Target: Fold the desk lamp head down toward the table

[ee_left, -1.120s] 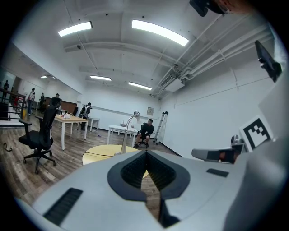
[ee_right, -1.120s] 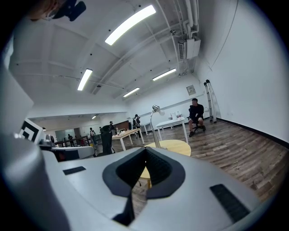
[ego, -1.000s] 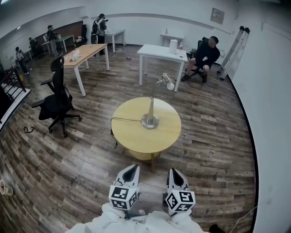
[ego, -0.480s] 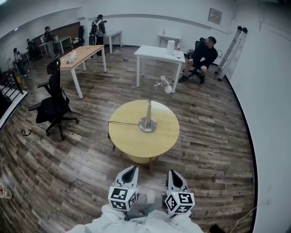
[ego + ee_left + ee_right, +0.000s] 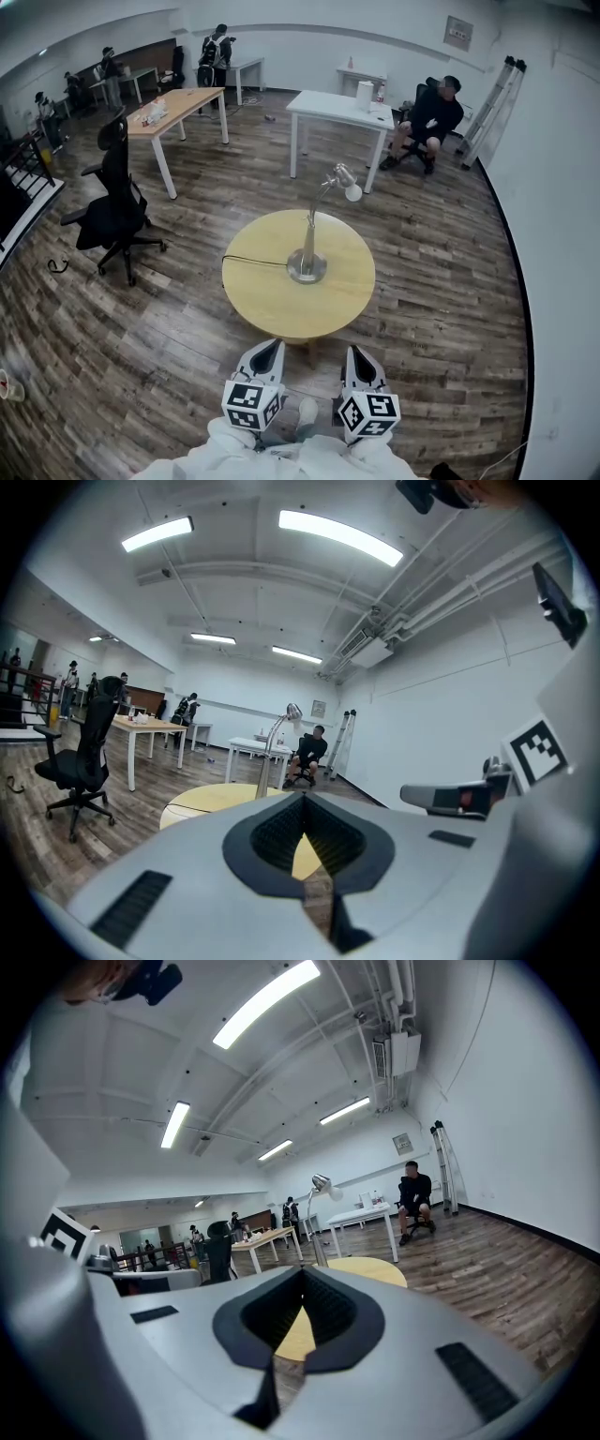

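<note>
Jaws of the left gripper [image 5: 268,347] and the right gripper [image 5: 359,353] are pressed together, empty and touching nothing. Their grey plastic bodies with black ribbed pads point almost level, side by side, held out from white sleeves [image 5: 225,455]. Just ahead is a round, pale wooden table [image 5: 272,305]. At its middle stands the desk lamp [image 5: 309,239], with a silvery disc base, a slim upright stem and a domed lamp head [image 5: 350,184] raised high. A black cord [image 5: 251,260] trails left.

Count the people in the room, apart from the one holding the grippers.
5. A seated person is at the right; a person with a backpack stands at the back; three standing people are at the far left. Others may be hidden.
</note>
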### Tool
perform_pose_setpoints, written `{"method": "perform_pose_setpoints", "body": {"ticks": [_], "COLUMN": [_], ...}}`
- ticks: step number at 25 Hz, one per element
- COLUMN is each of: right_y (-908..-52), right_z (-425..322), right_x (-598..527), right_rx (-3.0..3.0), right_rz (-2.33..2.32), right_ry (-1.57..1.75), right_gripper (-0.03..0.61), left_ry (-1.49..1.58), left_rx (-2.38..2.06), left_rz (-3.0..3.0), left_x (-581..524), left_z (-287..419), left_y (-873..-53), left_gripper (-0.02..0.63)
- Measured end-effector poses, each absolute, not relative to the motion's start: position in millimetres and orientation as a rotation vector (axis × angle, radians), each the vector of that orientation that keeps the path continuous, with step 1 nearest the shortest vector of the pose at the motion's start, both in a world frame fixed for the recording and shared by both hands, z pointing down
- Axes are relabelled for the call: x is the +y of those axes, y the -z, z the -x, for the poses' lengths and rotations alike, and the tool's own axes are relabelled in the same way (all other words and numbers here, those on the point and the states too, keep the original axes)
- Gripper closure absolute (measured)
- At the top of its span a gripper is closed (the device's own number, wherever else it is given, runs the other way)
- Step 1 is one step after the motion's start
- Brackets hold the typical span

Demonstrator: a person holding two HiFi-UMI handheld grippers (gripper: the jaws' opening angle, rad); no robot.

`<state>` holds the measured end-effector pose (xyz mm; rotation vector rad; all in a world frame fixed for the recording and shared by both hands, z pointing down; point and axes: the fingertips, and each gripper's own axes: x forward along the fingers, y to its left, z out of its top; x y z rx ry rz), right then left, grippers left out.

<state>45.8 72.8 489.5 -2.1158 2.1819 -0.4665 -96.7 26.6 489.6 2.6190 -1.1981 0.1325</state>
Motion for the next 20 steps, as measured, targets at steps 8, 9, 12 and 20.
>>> {"method": "perform_pose_setpoints", "body": {"ticks": [8,9,12,20], "right_y": [-482.2,-482.1,-483.8,-487.2], "right_z": [-92.8,-98.5,-115.1,-147.5], "right_x": [10.9,3.0,-19.9,-70.2], "right_rx": [2.209,2.213,2.222,2.264], "right_rz": [2.082,2.076,2.062,2.031], "right_ry": [0.465,0.467,0.475,0.484], "right_gripper": [0.568,0.568,0.568,0.568], "left_ry": [-0.148,-0.151,-0.165,-0.167], "left_rx": [-1.239,-1.248,-1.273,-1.342], "left_rz": [-2.598,-2.592,-2.573,-2.527], "left_x": [-28.4,-35.7,-56.9,-103.0], "left_z": [55.4,51.0,39.2,18.2], "left_y": [-485.7,-486.0,-490.1,-495.3], "left_gripper": [0.614,0.614,0.614,0.614]}}
